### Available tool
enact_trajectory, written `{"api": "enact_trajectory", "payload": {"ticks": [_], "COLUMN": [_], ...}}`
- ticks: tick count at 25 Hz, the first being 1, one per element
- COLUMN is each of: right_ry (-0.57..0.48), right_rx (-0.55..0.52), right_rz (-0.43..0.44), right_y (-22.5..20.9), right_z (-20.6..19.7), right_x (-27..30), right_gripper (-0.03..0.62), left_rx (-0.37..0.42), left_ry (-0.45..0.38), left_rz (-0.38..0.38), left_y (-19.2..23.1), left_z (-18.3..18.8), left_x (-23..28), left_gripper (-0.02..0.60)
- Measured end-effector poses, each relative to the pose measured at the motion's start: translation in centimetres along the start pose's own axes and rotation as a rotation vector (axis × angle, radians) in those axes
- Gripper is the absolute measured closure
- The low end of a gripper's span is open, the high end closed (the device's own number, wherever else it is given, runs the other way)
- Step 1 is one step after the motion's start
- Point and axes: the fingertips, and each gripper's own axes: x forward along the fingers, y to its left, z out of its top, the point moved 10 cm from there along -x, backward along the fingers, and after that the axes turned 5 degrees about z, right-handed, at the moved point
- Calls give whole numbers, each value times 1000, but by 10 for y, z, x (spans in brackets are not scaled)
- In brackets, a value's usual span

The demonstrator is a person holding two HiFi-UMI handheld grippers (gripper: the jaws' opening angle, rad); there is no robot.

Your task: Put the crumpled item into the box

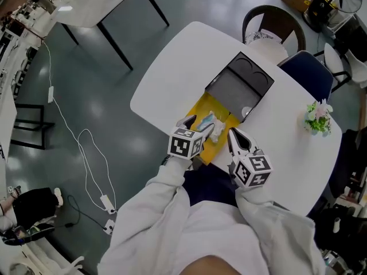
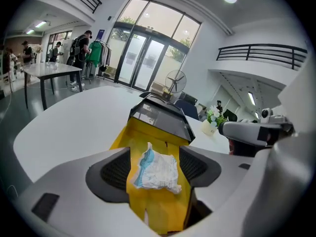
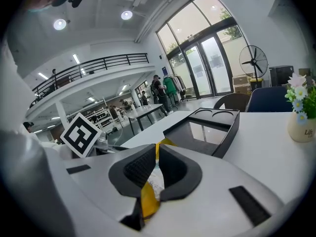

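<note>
Crumpled wad (image 2: pixel 157 171) loose on yellow flap (image 2: pixel 148 135), mid-frame, between spread left tool (image 2: pixel 157 167) jaws; right tool (image 3: pixel 157 172) clamped on flap; wad not yet in black box (image 1: pixel 238 87)

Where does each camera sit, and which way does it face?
Head view: on the person's head, steeply down on the white table; sleeves, left tool, right tool show.
Left gripper view: on the left tool, along open jaws flanking the crumpled item.
Right gripper view: on the right tool, along jaws pinching the yellow box.
All share yellow box, black tray.
</note>
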Motion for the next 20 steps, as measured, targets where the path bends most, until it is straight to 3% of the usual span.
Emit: {"api": "enact_trajectory", "payload": {"ticks": [9, 15, 20], "right_ry": [-30, -57, -71], "right_rx": [-32, -54, -75], "right_rz": [15, 16, 38], "right_y": [9, 18, 24], "right_z": [7, 9, 17], "right_x": [2, 0, 0], "right_gripper": [551, 551, 551], "left_rx": [-48, -88, -80], "left_ry": [-92, -194, -317], "left_rz": [2, 65, 140], "left_y": [15, 32, 34], "left_z": [-3, -12, -15], "left_x": [-53, -101, -140], "left_gripper": [270, 276, 331]}}
